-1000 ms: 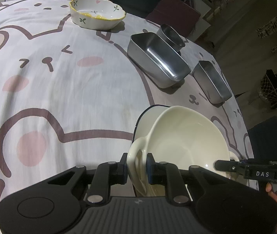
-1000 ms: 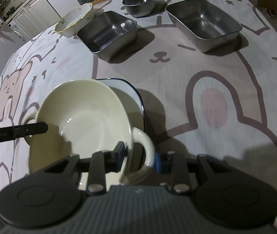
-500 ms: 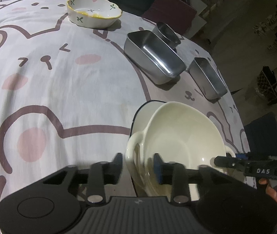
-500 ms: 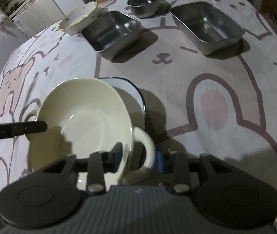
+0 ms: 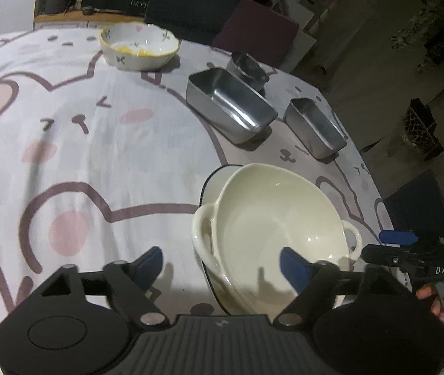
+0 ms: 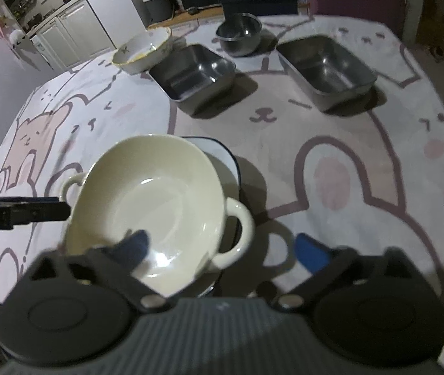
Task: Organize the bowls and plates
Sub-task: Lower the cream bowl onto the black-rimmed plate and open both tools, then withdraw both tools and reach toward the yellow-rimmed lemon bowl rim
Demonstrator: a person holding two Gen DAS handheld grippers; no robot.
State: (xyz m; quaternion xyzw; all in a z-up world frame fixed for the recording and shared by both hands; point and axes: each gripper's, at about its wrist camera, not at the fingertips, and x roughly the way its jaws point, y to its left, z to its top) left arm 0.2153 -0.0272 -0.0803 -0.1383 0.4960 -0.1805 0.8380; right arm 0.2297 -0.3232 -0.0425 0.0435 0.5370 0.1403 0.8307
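Blue-padded jaws of left gripper (image 5: 222, 264) and right gripper (image 6: 222, 247), just opened wide, clear of both handles, nothing clamped. Cream two-handled bowl (image 5: 272, 222) resting in the dark-rimmed white plate (image 5: 212, 184) on the bear-print tablecloth (image 5: 97, 156). Looks slightly tilted, could rock or slide. Pads close beside the loop handles, could snag one on pulling away. Steel trays (image 6: 197, 75) and floral bowl (image 6: 143, 48) well apart.

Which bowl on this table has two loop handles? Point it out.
The cream bowl, sitting on the dark-rimmed plate nearest the grippers. The floral bowl with the yellow rim and the round steel bowl at the far side have no handles.
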